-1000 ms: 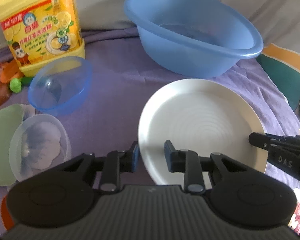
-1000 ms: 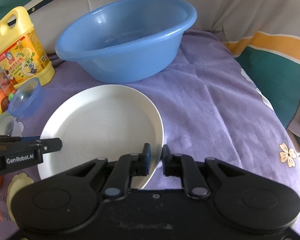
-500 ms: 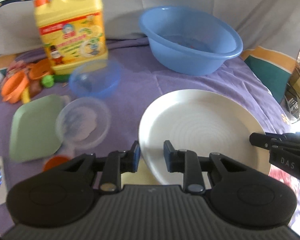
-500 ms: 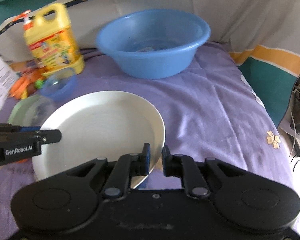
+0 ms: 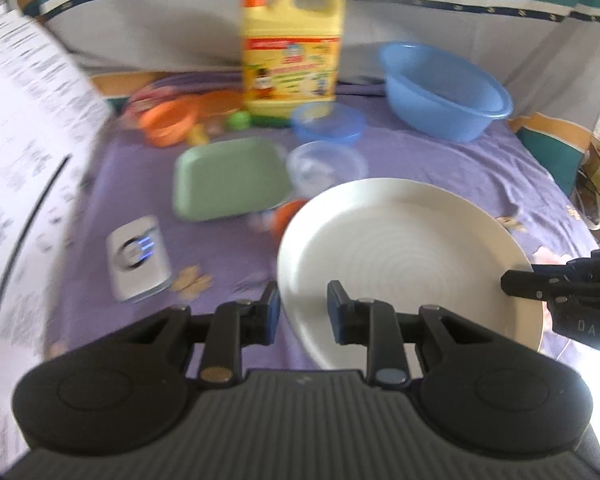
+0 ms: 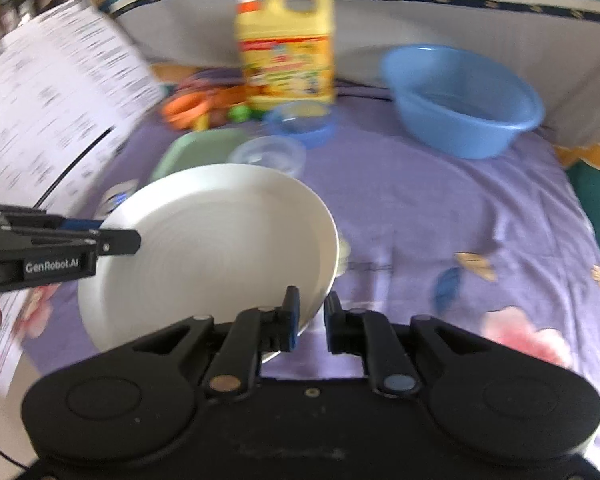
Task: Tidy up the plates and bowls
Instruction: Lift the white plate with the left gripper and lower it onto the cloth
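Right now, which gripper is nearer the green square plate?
Left. The left gripper grips the white plate's rim on the side facing the green square plate; the right gripper grips the opposite rim, farther away.

A tall yellow plastic detergent jug [image 5: 292, 48] with an orange pump stands at the back on the purple flowered cloth [image 6: 440, 208]. Just beside its base sits a small green ball [image 5: 238, 120]. A white printed paper sheet [image 5: 24, 128] leans in at the left. Near it, a small white device with blue lights [image 5: 138, 258] lies flat.
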The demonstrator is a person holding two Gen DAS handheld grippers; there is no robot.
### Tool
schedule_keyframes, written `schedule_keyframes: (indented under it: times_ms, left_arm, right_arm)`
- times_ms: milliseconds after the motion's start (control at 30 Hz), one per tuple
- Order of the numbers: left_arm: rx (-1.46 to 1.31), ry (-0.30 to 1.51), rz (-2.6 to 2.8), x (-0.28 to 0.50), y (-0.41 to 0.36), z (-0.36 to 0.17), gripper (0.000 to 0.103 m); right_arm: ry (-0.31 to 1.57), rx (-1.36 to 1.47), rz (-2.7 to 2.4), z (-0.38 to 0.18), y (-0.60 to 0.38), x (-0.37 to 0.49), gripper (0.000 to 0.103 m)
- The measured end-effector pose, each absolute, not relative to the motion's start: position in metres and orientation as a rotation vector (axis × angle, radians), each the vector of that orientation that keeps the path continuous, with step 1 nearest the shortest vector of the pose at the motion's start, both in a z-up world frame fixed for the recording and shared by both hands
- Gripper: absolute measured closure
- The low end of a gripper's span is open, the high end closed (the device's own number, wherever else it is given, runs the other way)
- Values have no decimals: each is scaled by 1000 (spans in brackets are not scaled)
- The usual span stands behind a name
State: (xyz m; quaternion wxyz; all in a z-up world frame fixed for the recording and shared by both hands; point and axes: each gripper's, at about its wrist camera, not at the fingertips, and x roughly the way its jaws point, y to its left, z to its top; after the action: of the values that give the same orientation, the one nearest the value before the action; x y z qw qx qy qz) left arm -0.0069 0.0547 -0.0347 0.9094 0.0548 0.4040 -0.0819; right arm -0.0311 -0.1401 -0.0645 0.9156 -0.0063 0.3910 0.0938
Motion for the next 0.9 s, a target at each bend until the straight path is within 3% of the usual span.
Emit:
schedule_keyframes:
  times_ms: [367, 900]
  left_arm:
    - [23, 863, -49, -47, 159, -55, 78]
    - [-16, 940, -41, -30, 183, -105, 78]
  right_arm:
    - [840, -135, 325, -80, -29, -45, 90]
    - [921, -209, 334, -127, 2, -18, 90]
